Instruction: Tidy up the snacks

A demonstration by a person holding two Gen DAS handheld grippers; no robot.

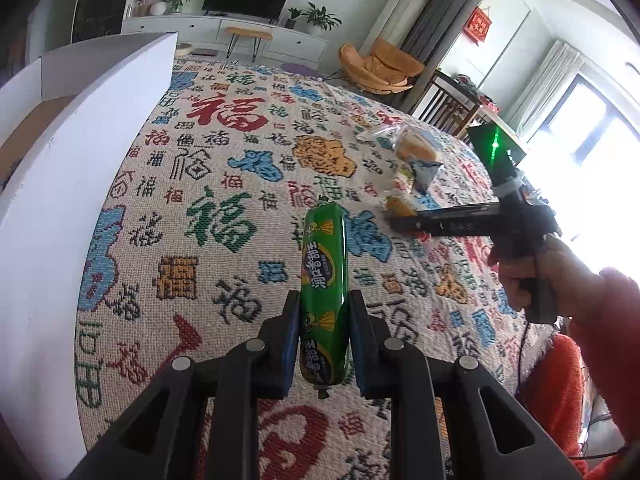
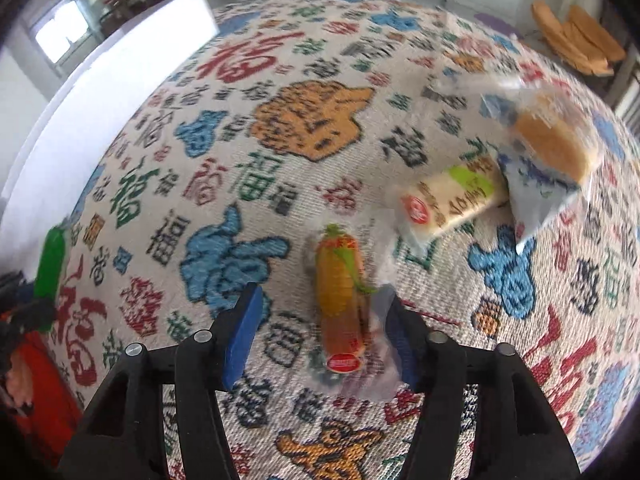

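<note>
Two hand-held grippers work over a table covered by a woven cloth [image 1: 224, 168] printed with colourful Chinese characters. The left gripper [image 1: 325, 320] has its jaws clamped on the near half of a green sausage [image 1: 323, 280], which points away from the camera and sits above the cloth. A tall white box [image 1: 80, 184] stands along the left edge of the table, well to the left of the sausage. In the right wrist view, the right gripper [image 2: 320, 328] has its jaws apart, one on each side of a corn sausage [image 2: 340, 300] in a clear wrapper that lies on the cloth; the view is blurred, and whether the pads touch the wrapper cannot be told. Just beyond it to the right lies a pale snack bar [image 2: 452, 196] with a green label, and farther right a wrapped bread [image 2: 552, 140] rests on a blue packet [image 2: 536, 196]. In the left wrist view the right gripper [image 1: 404, 220] reaches in from the right, held by a hand [image 1: 520, 276] in a red sleeve, with its tip at the snack pile.
</note>
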